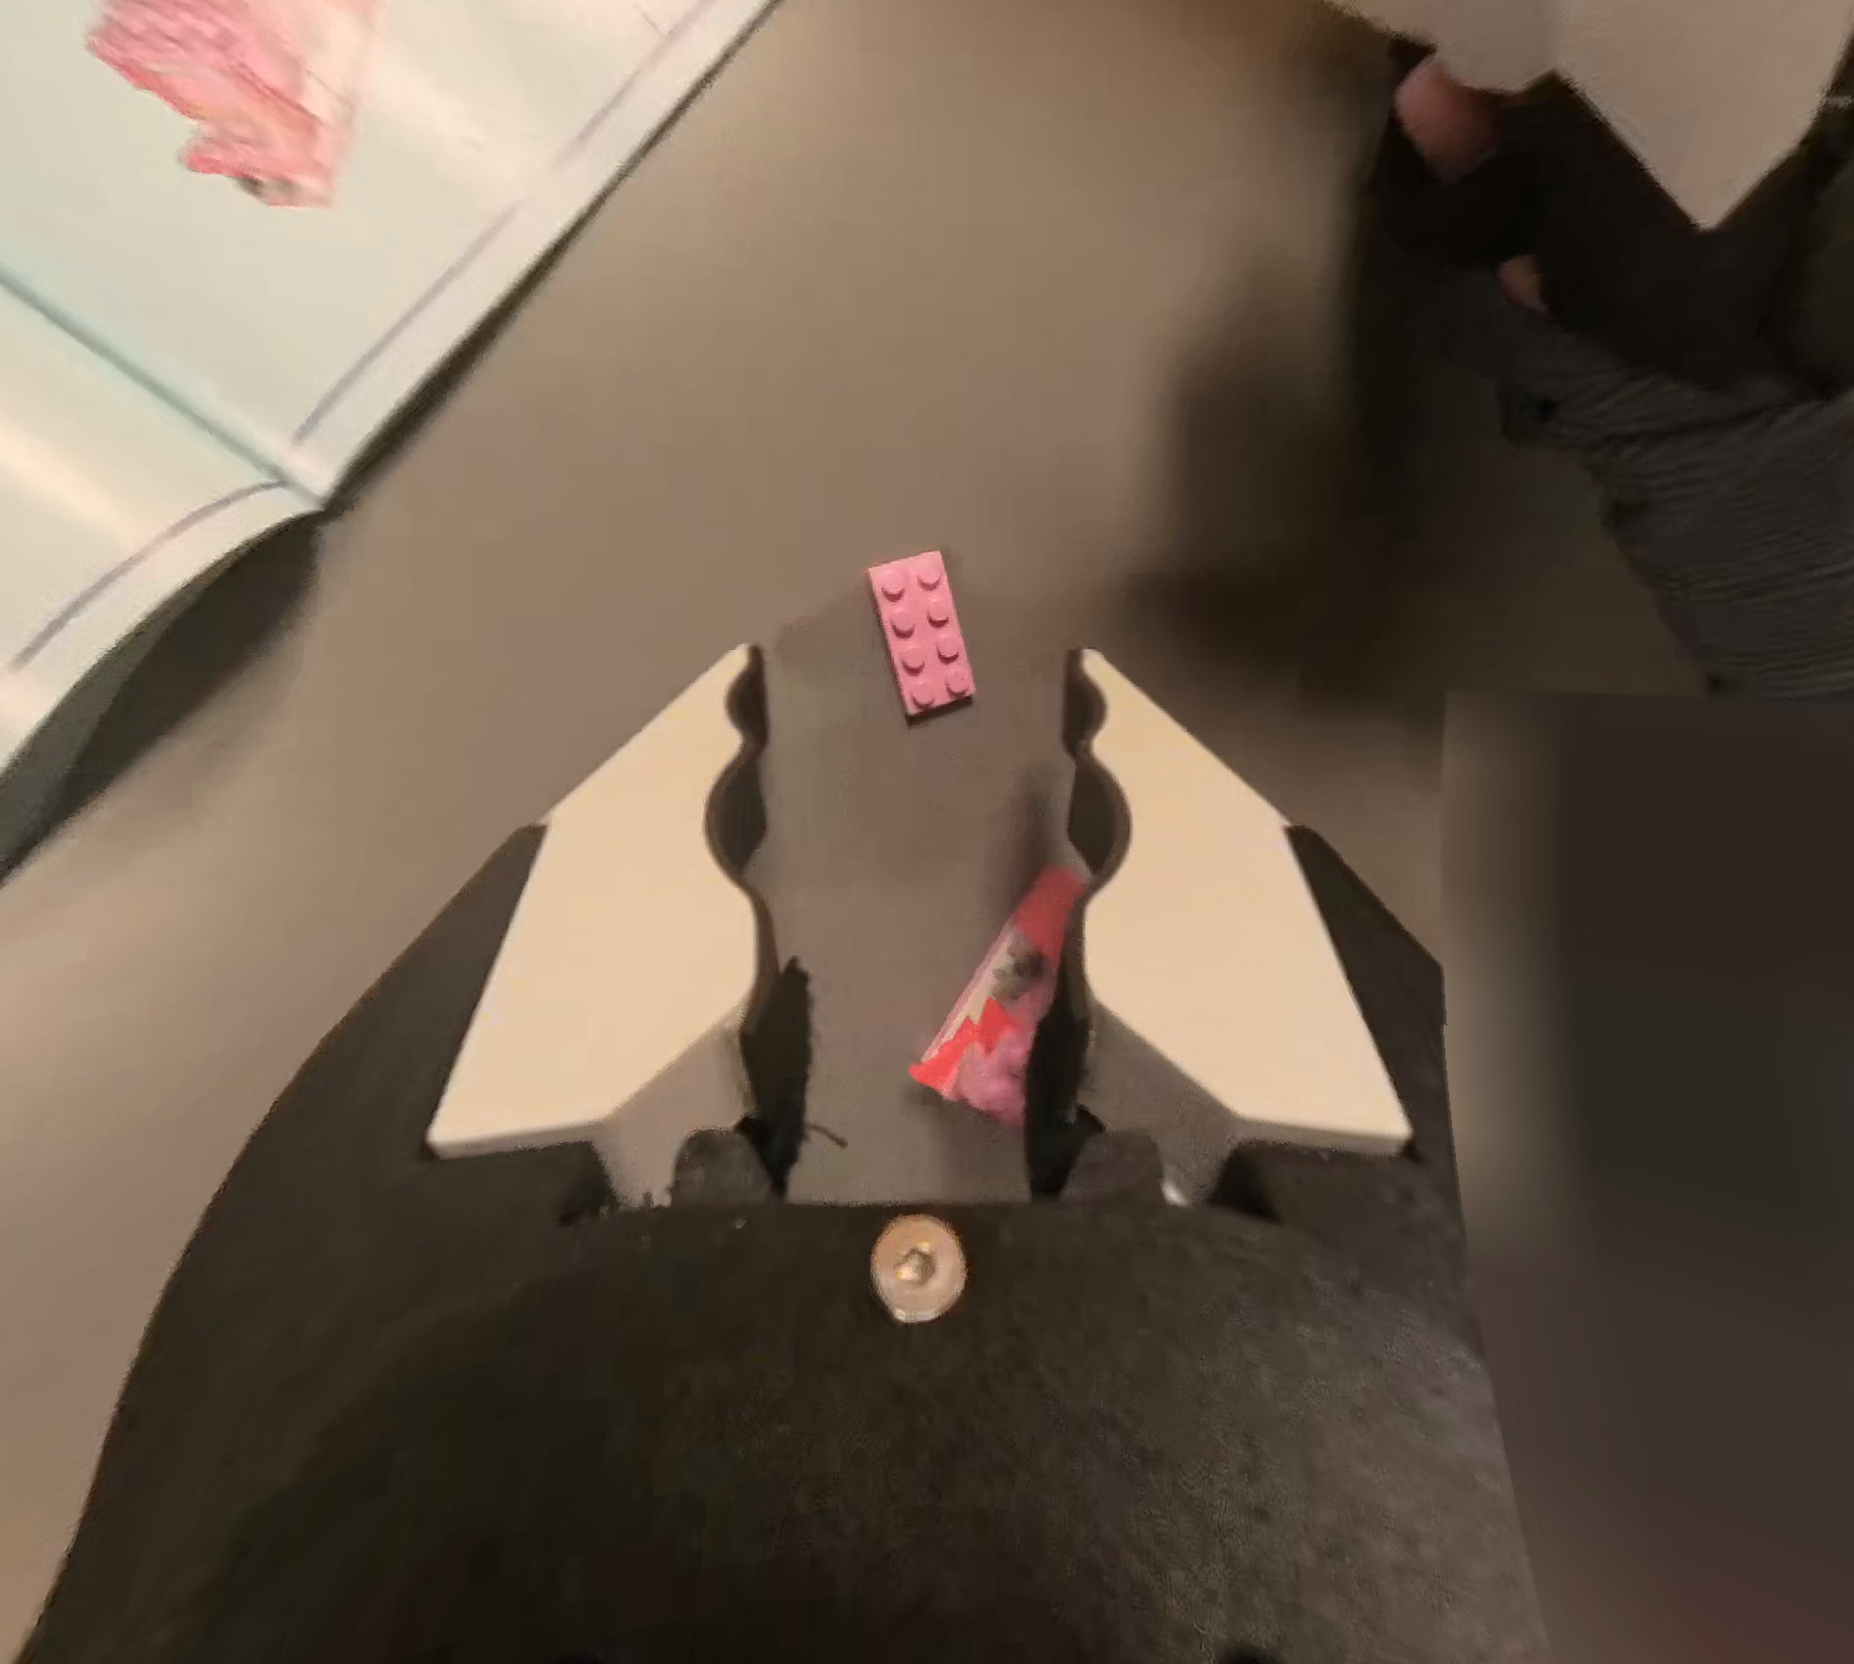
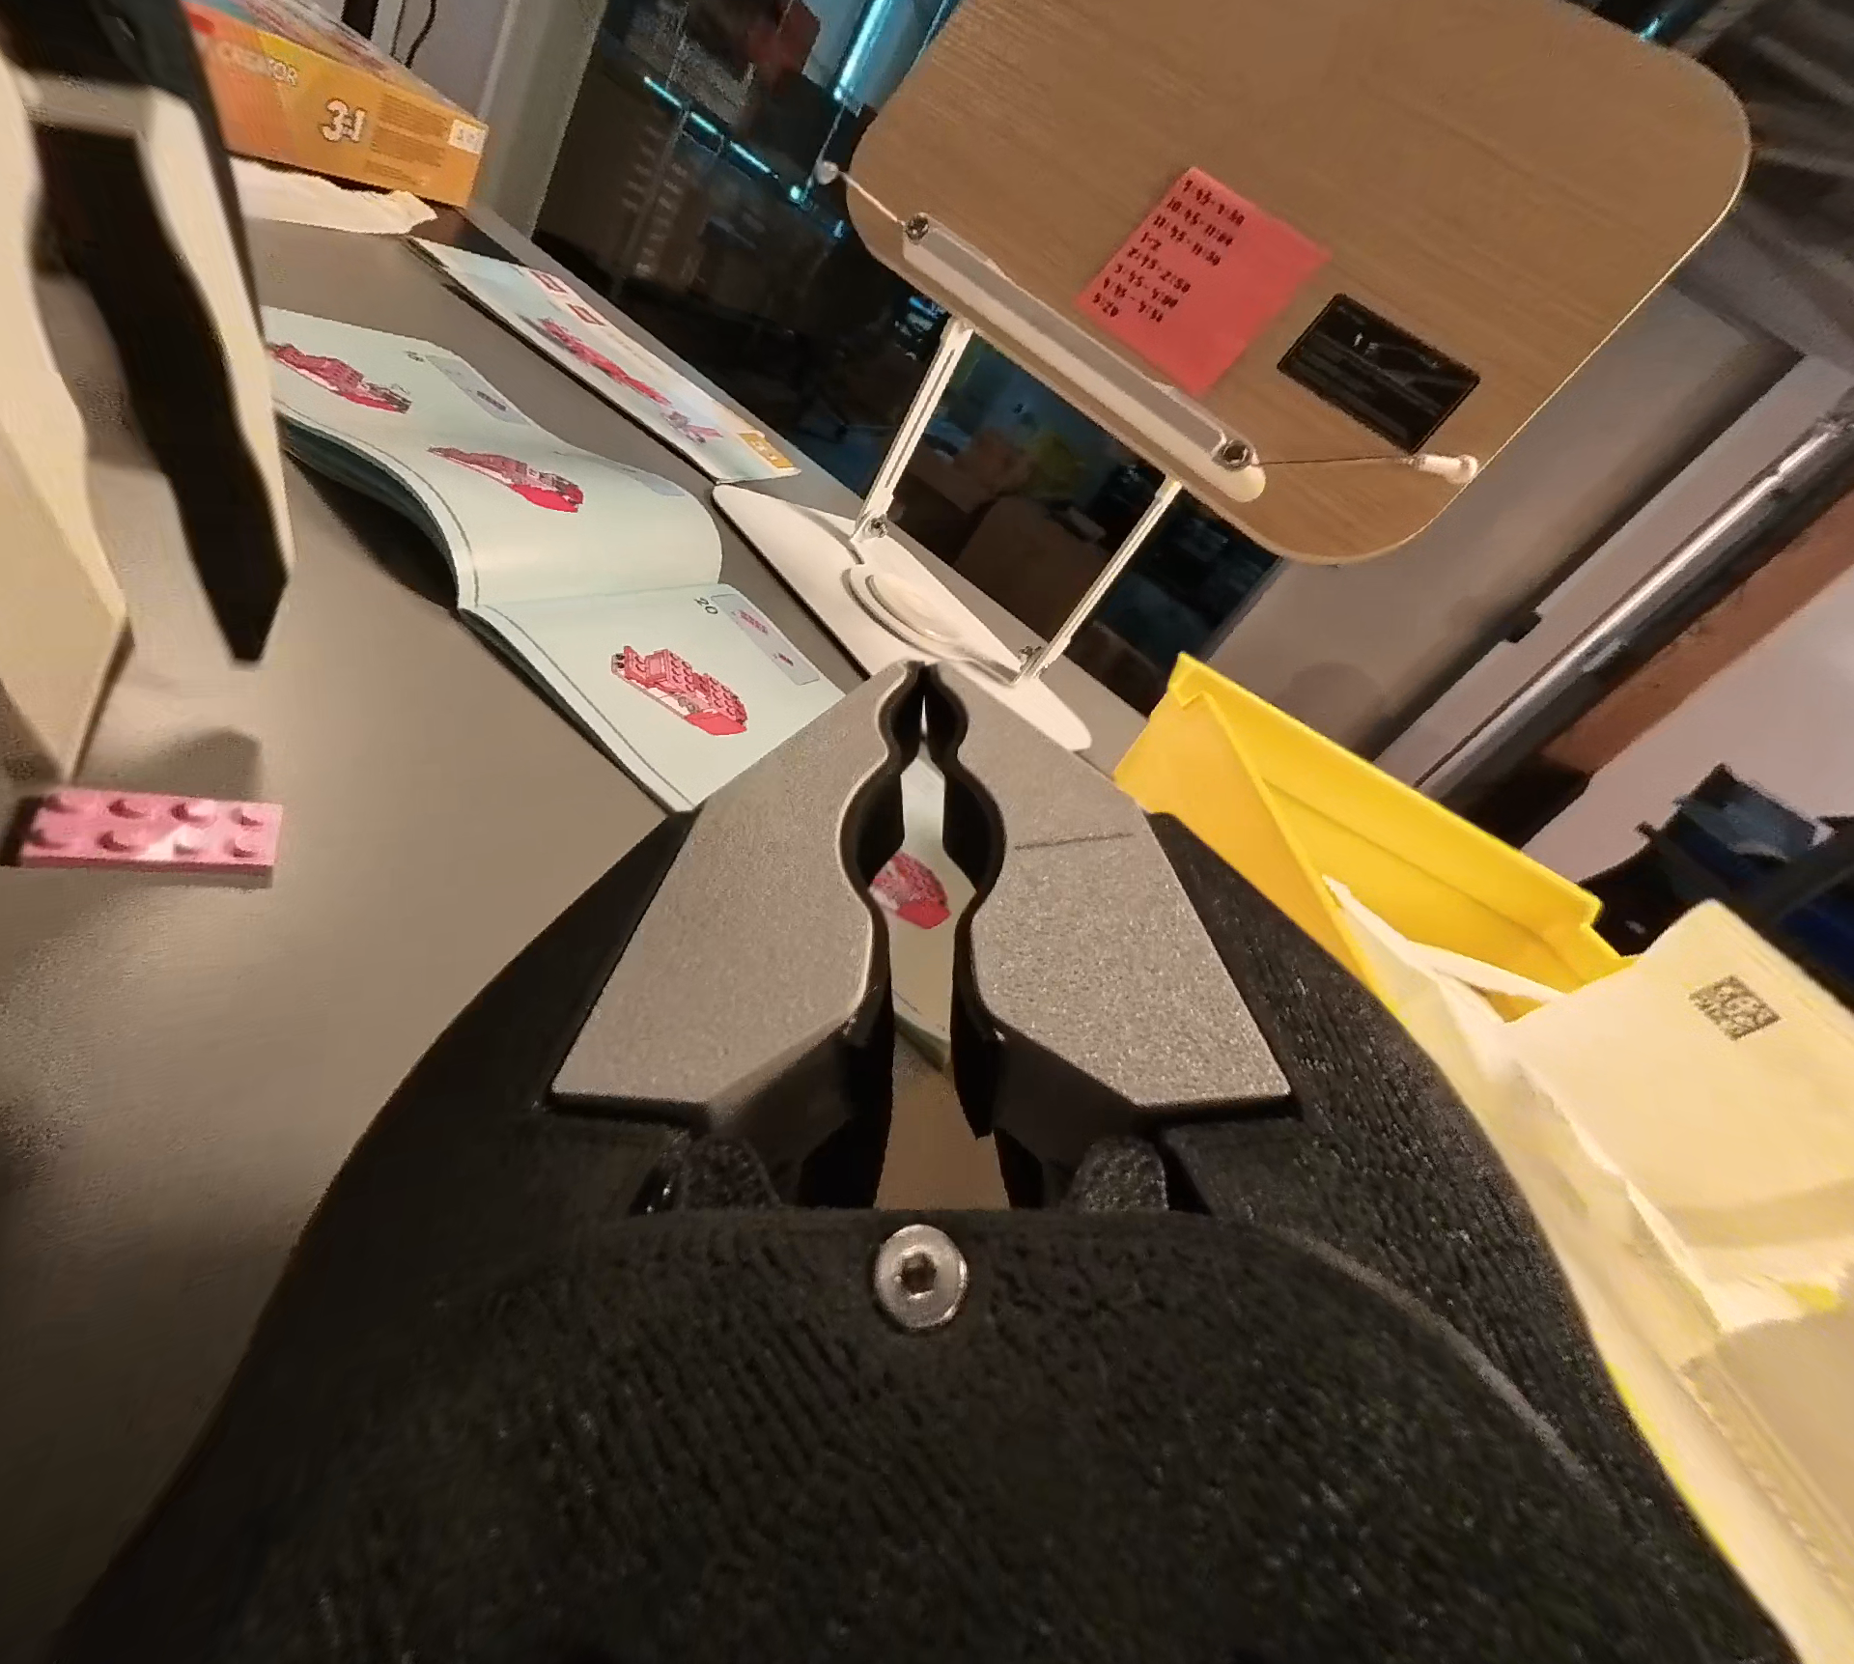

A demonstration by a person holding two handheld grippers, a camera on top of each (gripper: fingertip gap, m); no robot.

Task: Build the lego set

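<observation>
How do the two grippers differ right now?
The left gripper has its jaws wide apart above a pink brick plate lying flat on the table; the right gripper has its fingertips together with nothing between them. Left fingers look cream, right fingers grey. Both have scalloped inner edges.

Table (image 1: 903,261): flat grey-brown. Brick plate (image 1: 921,631): pink, two rows of studs. Left gripper (image 1: 911,663) fingers (image 1: 642,863): cream faces, black backing. Right gripper (image 2: 921,681) fingers (image 2: 762,893): speckled grey on black textured body. Booklet (image 2: 562,532): pale mint pages, red-pink model drawings. Bin (image 2: 1334,823): bright yellow. Board on stand (image 2: 1304,111): light wood grain (pinkish-red note (image 2: 1199,276), black plate (image 2: 1379,372)). Box (image 2: 331,101): orange-yellow.
</observation>
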